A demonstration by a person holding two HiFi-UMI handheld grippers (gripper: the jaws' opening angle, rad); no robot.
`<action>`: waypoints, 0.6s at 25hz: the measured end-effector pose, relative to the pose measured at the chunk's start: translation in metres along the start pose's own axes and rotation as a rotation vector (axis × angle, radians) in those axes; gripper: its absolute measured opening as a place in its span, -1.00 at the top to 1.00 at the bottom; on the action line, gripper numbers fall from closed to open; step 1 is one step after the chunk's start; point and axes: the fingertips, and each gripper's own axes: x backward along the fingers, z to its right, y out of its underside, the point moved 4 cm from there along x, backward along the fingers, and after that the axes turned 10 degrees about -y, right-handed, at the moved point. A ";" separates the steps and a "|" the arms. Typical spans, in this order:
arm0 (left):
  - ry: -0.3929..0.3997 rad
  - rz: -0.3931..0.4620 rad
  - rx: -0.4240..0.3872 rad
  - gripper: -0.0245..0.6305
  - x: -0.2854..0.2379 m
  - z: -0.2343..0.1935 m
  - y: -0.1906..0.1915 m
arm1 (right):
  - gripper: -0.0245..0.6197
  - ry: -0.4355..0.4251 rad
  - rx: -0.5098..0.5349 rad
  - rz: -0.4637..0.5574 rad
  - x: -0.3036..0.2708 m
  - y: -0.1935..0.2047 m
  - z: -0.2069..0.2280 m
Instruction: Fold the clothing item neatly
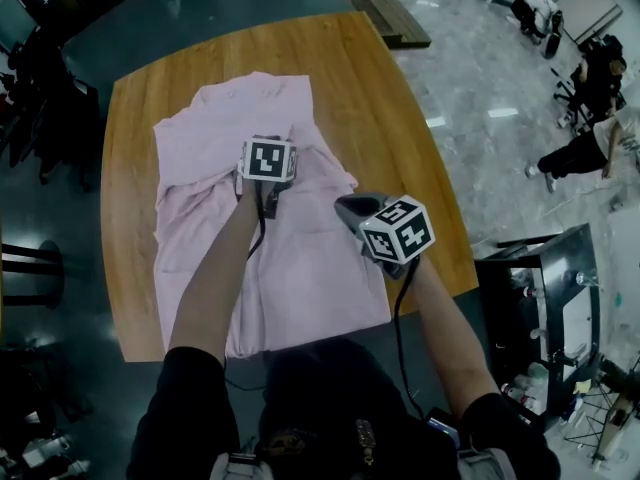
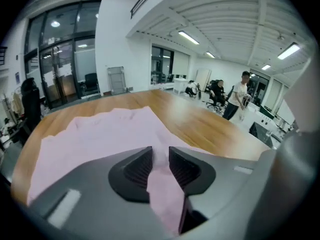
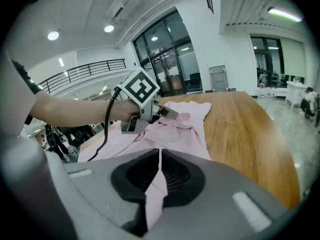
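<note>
The pink shirt is lying on the counter. The right tool is pinching its edge closed. The left tool is standing slightly apart, with cloth loose between. I think the fold is needing flat, matched edges before release.

We are looking along our left gripper, whose jaws are standing slightly apart with a fold of the pink shirt running between them. The rest of the shirt is lying spread over the wooden table. Beyond the table's far edge, people are standing and sitting in a bright white room.
</note>
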 end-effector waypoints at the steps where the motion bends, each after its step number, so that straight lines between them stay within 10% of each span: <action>1: 0.051 -0.037 -0.027 0.51 -0.004 0.012 0.008 | 0.87 -0.002 -0.001 -0.001 0.000 0.000 0.001; 7: 0.228 -0.054 -0.099 -0.02 0.004 0.036 0.029 | 0.87 -0.017 0.003 -0.007 -0.007 -0.001 0.000; 12: 0.227 0.050 -0.015 0.01 0.046 0.014 0.024 | 0.87 -0.023 0.004 -0.005 -0.006 -0.001 -0.004; 15: 0.158 0.081 0.038 0.39 0.072 -0.010 0.040 | 0.87 -0.027 0.007 0.000 -0.004 0.000 -0.007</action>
